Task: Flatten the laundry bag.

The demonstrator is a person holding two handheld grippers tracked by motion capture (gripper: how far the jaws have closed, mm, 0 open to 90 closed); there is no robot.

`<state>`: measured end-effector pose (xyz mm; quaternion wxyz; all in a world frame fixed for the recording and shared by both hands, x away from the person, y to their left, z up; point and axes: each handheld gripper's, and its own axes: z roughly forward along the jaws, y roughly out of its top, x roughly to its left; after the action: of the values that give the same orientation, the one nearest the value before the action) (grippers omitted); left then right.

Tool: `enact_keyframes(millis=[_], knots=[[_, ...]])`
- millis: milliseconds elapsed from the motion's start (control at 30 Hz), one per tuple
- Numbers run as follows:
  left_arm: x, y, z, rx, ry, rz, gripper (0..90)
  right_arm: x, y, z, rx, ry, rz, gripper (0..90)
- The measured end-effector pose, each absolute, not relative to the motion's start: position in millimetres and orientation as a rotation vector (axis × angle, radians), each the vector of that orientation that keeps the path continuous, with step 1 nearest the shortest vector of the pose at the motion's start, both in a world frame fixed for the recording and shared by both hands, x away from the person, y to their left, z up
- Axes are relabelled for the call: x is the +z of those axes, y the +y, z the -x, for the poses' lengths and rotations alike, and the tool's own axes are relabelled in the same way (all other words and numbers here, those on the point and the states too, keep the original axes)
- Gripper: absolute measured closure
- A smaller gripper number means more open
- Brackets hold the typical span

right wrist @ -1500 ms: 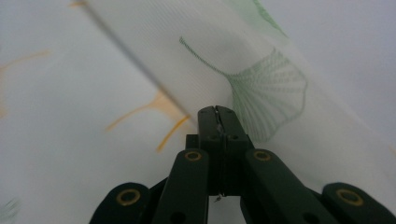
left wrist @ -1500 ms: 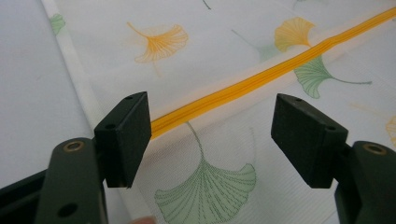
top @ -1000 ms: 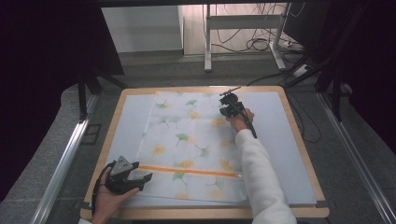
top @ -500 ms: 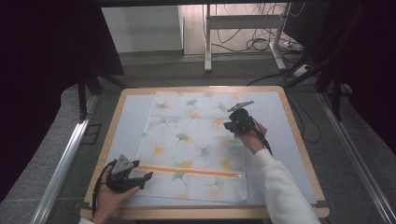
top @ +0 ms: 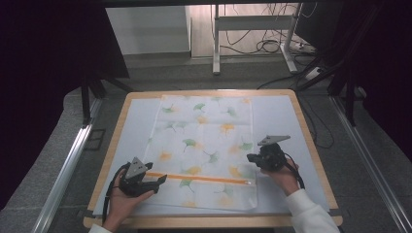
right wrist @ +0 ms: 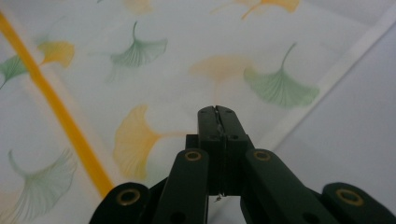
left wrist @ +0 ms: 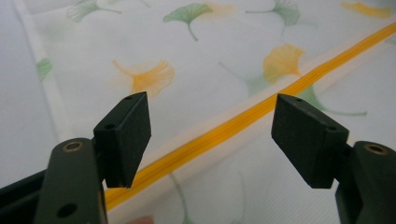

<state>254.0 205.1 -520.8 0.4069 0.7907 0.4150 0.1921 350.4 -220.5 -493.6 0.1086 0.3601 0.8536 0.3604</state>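
1. Cloth [top: 204,145], white with green and orange ginkgo leaves, lies flat on the table [top: 311,141], from the far edge almost to the near one, a little left of centre. Its near part looks folded over, and an orange stripe [top: 199,178] runs across that part from left to right.

2. Left gripper [top: 158,183] rests at the cloth's near left edge, right at the left end of the stripe. In the left gripper view its jaws stand wide apart with nothing between them, and the stripe [left wrist: 261,112] passes diagonally through the gap. Judging by this, the next good move would be to lower the pads until the cloth edge sits well between them, then close firmly, so the whole folded thickness is caught rather than one layer.

3. Right gripper [top: 251,158] sits at the cloth's right edge, just beyond the stripe's right end. In the right gripper view its jaws are pressed together over the hem [right wrist: 322,79]; a thin sliver shows in the seam between them, but I cannot tell whether that is cloth. If it is meant to pinch the edge, it likely needs a deeper bite at the same height as the left, so that any lift or fold stays square.

4. Writing: no brand, label or lettering can be read on the cloth, table or grippers.
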Motion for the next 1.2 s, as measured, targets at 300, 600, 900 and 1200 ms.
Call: enact_keyframes(millis=[300,600,900,1200], knots=[[-519,177,-264,0.497,0.985,-2.045,28.1,-497,-229,-313,1.109,2.535,-1.043,89.3],[-517,166,-272,0.469,0.958,-2.047,28.4,-503,-220,-291,1.105,2.538,-1.057,89.3],[-515,168,-273,0.441,0.933,-2.037,28.7,-508,-216,-279,1.065,2.546,-1.075,89.2],[-513,150,-282,0.448,0.855,-2.093,28.6,-510,-224,-267,1.059,2.546,-1.098,89.2]])
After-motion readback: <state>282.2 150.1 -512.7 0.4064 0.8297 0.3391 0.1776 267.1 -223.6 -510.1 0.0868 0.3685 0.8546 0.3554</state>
